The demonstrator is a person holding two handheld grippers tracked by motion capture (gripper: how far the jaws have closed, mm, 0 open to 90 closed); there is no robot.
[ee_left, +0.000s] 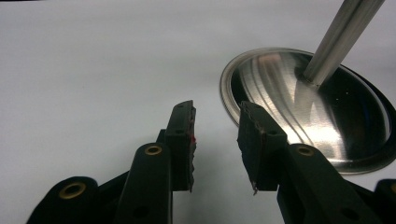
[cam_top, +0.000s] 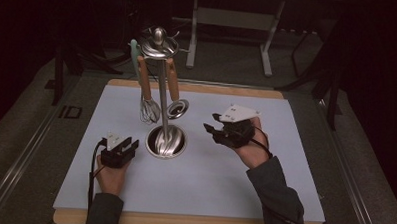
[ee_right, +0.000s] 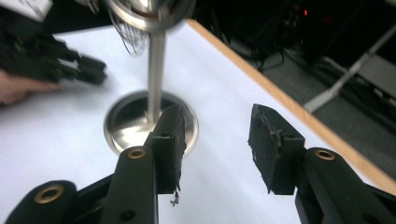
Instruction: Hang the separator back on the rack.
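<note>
Currently, a steel utensil stand (cam_top: pixel 163 91) sits upright on the white table mat (cam_top: pixel 194 182), toward the mat's left-centre. Its round base dish (cam_top: pixel 166 141) rests flat on the mat, and a vertical pole (cam_top: pixel 163 101) rises from the dish to a domed top cap (cam_top: pixel 159 40). Three utensils hang from the cap: a wire whisk (cam_top: pixel 148 108) with a wooden handle, a small ladle (cam_top: pixel 177 109) with a wooden handle, and a pale green utensil (cam_top: pixel 136 57) at the far left of the cap.

Left gripper (cam_top: pixel 121 150): positioned low over the mat, just beside the left edge of the base dish. In the left gripper view, its jaws stand apart with nothing between the pads (ee_left: pixel 187 140); the rim of the dish (ee_left: pixel 229 93) lies just beyond the right-hand jaw, apart from it.

Right gripper (cam_top: pixel 217 128): held above the mat to the right of the stand, jaws pointing left toward the pole, near it and not in contact. In the right gripper view, the jaws stand wide apart and empty; the pole (ee_right: pixel 156 74) and dish (ee_right: pixel 122 126) show behind the left-hand jaw, and the left gripper (ee_right: pixel 56 58) shows on the far side of the stand.
</note>
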